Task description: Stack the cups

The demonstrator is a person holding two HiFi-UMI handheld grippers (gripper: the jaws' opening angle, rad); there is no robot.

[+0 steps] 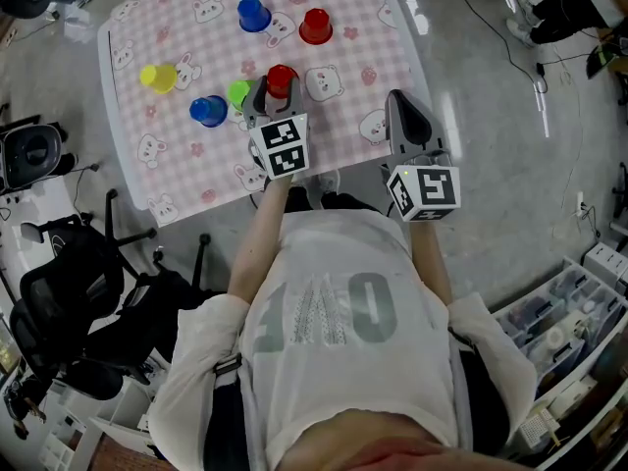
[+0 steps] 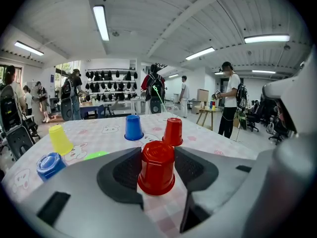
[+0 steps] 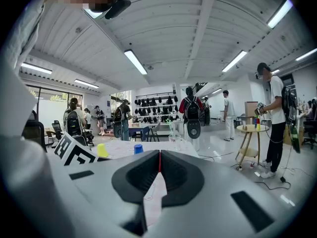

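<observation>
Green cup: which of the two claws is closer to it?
Left. The left claw, closed on a red cup, sits just beside the green cup. The right claw, shut and empty, is far off at the table's right edge.

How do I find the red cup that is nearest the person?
Start at the pink bunny tablecloth and go to the left gripper near its front edge. The red cup stands upside down between that gripper's jaws. The other red cup stands farther back beside a blue cup, with no gripper around it.
</observation>
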